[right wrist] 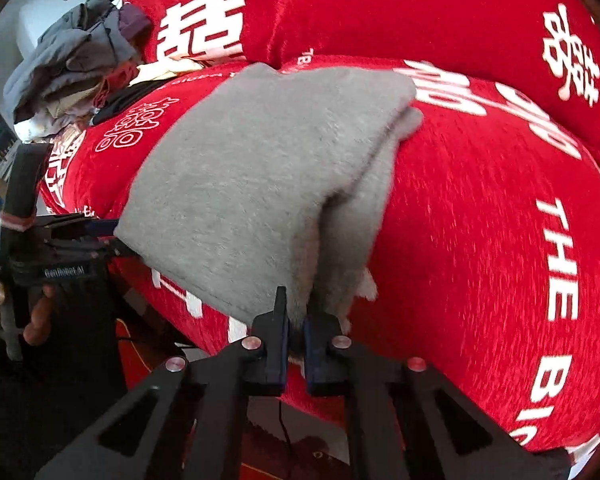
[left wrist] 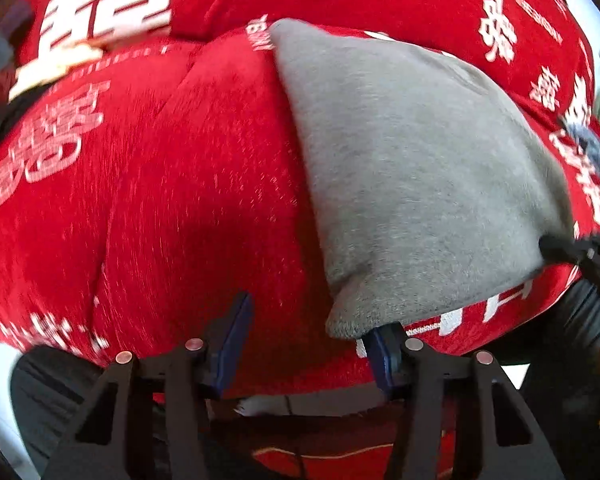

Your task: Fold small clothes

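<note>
A folded grey cloth [left wrist: 400, 160] lies on a red blanket [left wrist: 180, 200] printed with white characters. In the left wrist view my left gripper [left wrist: 308, 344] stands open at the blanket's near edge. The cloth's near-left corner rests over its right finger [left wrist: 380, 352], and only red blanket lies between the pads. My right gripper [left wrist: 556, 248] shows at the cloth's right corner. In the right wrist view my right gripper [right wrist: 296, 320] is shut on the near edge of the grey cloth [right wrist: 240, 180], which bunches up between the pads. The left gripper [right wrist: 112, 236] sits at the cloth's left corner, held by a hand [right wrist: 4, 300].
A heap of grey and dark clothes [right wrist: 72, 68] lies at the far left of the red blanket [right wrist: 480, 220]. A raised red cushion [right wrist: 380, 8] with white lettering runs along the back. The blanket's near edge drops off toward the floor just under both grippers.
</note>
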`<state>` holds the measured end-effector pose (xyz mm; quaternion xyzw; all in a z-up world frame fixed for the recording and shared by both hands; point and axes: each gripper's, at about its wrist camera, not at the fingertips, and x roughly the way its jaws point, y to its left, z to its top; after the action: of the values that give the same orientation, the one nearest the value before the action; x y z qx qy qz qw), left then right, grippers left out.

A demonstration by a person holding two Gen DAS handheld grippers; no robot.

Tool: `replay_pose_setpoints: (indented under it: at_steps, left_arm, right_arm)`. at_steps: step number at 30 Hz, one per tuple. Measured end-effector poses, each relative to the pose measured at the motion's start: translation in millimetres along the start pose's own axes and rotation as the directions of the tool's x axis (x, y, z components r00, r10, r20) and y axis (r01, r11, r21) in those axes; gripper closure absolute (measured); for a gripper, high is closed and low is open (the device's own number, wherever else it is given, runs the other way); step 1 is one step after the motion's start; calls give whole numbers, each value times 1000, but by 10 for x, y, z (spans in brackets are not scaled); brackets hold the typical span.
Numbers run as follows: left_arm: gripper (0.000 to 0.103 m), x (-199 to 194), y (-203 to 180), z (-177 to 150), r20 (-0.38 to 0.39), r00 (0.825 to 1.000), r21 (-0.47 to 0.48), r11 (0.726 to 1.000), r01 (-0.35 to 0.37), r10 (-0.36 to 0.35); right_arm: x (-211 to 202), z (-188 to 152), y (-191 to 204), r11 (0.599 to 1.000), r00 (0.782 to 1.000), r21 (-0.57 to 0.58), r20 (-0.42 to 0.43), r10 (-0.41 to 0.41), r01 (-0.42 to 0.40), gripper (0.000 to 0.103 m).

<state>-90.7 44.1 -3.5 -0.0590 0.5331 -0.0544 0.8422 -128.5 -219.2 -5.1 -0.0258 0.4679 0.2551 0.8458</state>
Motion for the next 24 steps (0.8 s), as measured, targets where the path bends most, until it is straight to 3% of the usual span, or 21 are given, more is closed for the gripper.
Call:
replay_pose_setpoints:
  at_steps: [4,7,8,9,10,11,13,16,20,22,24]
  left_arm:
    - [45,4,35,-21,-27,999,-28,999,18,-19]
    - [41,-232,-17,-31,-28,998,-8,999,51,-51]
    - [21,-332,-32,-38,-6,998,6,998,64,-64]
    - [0,-456,-42,-36,35,998,17,998,56,-57]
    - [0,-612,-42,-29,105,994,18,999,27,-28]
    - [0,-706,-48,-11,147,989,23,1000,20,-23]
    - [0,-808,-81,102,161,985,53,997,62,-70]
    - [0,-719,-121,339,165,984,25,997,72,-75]
    - [0,-378,-275,679,139,990,8,1000,-3,1]
    - [0,-149,-268,737,91,987,-6,991,-130,130]
    - [0,-89,-182,658,72,995,-36,997,-67,69]
  right_arm:
    - [6,-14,-1,1000,1000,7,-14,6,-6,97]
    - [-171,59,29,1000,1000,3,2,10,-10,91]
    - [-257,86,44,1000,1000,-11,25,2,-1,83]
    - [-387,134,64,999,998,-35,70,-5,8,61]
    - [-457,175,73,999,995,-51,99,-8,14,46]
    - [-518,228,80,997,991,-69,130,-16,25,24]
    - [-583,381,105,991,980,-115,195,-37,61,22]
    - [-479,640,128,988,980,-149,197,2,28,24]
    - [-176,814,260,975,990,-220,136,44,-13,31]
    - [5,787,288,969,995,-245,77,60,-39,31]
    - [174,690,247,962,998,-269,45,-36,47,38]
